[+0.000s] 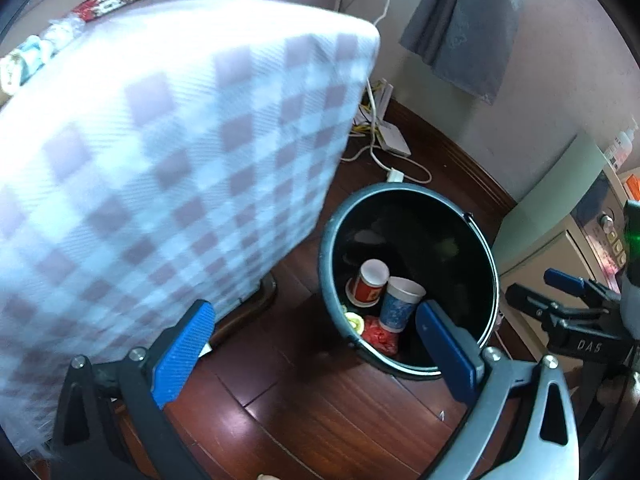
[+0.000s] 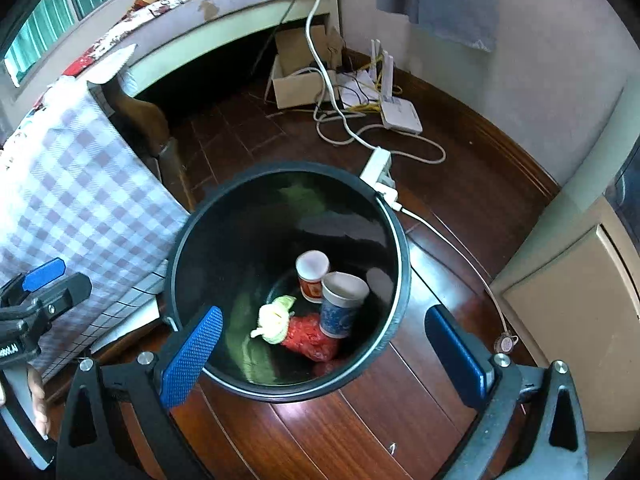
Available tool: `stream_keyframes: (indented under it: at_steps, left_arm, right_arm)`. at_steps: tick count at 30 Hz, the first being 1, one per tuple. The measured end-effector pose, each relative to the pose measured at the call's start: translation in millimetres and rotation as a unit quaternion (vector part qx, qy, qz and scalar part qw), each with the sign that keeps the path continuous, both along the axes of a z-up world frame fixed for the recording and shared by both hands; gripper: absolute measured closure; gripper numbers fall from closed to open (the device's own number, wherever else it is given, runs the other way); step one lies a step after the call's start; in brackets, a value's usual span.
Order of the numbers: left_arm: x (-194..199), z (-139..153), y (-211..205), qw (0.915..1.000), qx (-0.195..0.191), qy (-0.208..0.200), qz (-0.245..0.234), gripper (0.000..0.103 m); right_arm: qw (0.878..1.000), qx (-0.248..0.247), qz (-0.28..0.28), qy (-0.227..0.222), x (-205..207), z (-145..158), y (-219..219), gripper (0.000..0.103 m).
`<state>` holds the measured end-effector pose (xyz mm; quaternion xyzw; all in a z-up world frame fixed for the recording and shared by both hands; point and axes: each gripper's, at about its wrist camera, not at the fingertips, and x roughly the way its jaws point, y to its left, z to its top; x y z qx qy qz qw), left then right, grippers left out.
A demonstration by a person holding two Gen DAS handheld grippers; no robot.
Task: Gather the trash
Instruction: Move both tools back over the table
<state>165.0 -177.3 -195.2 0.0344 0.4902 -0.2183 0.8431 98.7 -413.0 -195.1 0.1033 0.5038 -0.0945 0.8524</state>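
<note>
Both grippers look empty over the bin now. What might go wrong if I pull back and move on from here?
Two risks. The white power strip and its cable lie on the wooden floor right against the round black trash bin; a careless sweep of the open right gripper might snag them. The open left gripper is close to the hanging checked purple-and-white cloth and could catch it.

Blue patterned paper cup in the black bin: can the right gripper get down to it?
Probably yes. The right gripper is open above the black round bin, and the blue patterned paper cup stands uncovered beside the red-and-white cup.
</note>
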Motion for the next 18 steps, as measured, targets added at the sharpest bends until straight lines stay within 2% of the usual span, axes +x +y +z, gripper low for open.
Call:
stream_keyframes:
  at_steps: [11, 18]
  left_arm:
    - [-20.0, 41.1, 42.7, 0.9985, 0.015, -0.046, 0.027, 0.002]
    - [-31.4, 75.1, 81.3, 0.9951, 0.005, -0.082, 0.055, 0.002]
  right_arm:
    - [0.998, -0.005, 0.041, -0.037, 3.8, 41.2, 51.3, 0.001]
    - [0.995, -0.008, 0.068, -0.071, 8.3, 72.8, 89.0, 0.001]
